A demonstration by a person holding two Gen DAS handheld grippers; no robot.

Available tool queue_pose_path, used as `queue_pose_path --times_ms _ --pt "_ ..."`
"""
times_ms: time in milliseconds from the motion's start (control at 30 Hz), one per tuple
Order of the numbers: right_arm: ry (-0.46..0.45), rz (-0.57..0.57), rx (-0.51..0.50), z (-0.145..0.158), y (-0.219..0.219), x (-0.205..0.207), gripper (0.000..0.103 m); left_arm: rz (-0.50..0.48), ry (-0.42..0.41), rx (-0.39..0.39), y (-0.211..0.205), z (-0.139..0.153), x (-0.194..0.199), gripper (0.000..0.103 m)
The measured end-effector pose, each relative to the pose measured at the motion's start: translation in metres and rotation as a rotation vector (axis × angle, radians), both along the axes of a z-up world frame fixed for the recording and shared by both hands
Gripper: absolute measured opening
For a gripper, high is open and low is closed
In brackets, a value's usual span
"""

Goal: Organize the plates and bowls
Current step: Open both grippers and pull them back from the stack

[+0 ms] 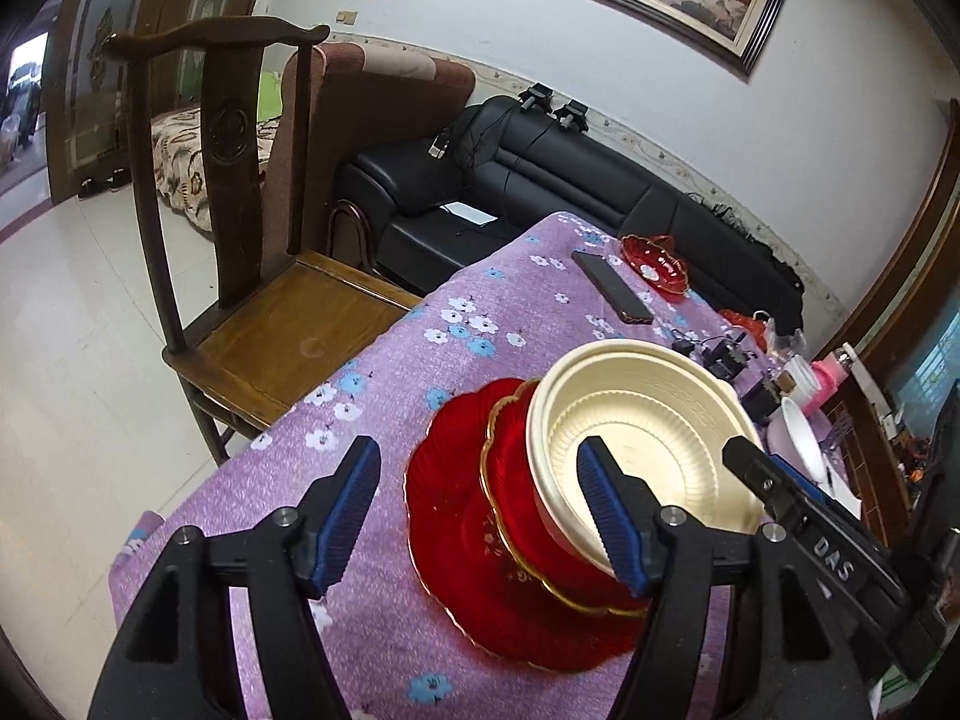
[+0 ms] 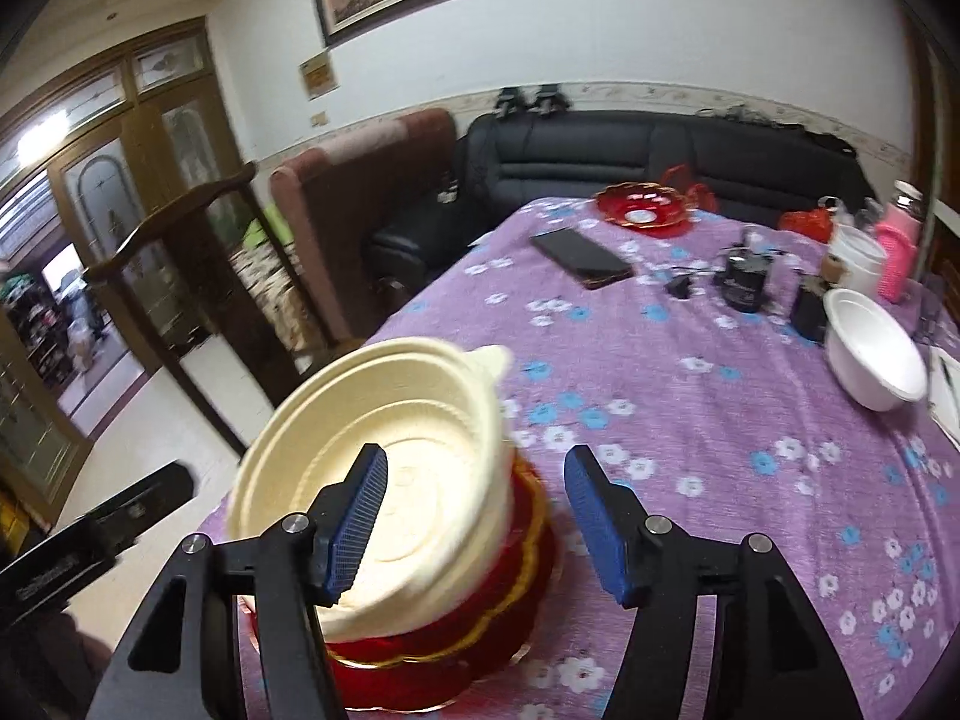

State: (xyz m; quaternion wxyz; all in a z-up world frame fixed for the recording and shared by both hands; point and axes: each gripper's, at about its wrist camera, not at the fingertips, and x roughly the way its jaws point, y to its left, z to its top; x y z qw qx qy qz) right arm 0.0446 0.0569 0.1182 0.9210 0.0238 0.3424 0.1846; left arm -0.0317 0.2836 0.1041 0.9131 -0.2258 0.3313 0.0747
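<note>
A stack of tableware sits at the near edge of a table [image 2: 690,420] draped in a purple floral cloth: two cream bowls [image 1: 648,438], nested one inside the other, rest in a gold-rimmed red bowl [image 1: 522,516], which stands on a red plate [image 1: 456,528].

The left gripper [image 1: 480,510] hangs just near of the stack with its jaws spread apart and nothing held; its right pad overlaps the cream bowls' near rim in the left wrist view, though contact cannot be told, and its left pad stands over bare cloth. The right gripper [image 2: 474,528] is likewise spread and empty, its left pad in front of the cream bowls, its right pad over the cloth to the right of the stack.

Farther back lie one dark phone [image 2: 582,258] and one red dish [image 2: 642,204] near the far edge. One white bowl [image 2: 870,354] sits at the right side, well apart from the stack. A black sofa [image 2: 630,156] lines the far wall.
</note>
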Motion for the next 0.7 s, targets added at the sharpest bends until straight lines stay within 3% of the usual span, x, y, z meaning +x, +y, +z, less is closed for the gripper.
queue_pose_path --times_ms 167,333,533,700 --pt "-0.031 -0.063 -0.003 0.003 -0.013 -0.001 0.065 0.001 -0.018 -0.017 0.001 0.001 -0.008 0.068" --pt "0.026 -0.063 -0.038 -0.010 -0.006 0.012 0.047 -0.006 0.002 -0.022 0.002 -0.005 -0.008 0.068" --pt "0.068 -0.052 -0.019 -0.018 -0.005 0.017 0.047 -0.014 0.018 -0.006 0.000 -0.007 -0.013 0.068" --pt "-0.012 -0.050 0.024 0.003 -0.018 -0.002 0.048 -0.002 -0.004 0.084 -0.015 0.003 -0.019 0.068"
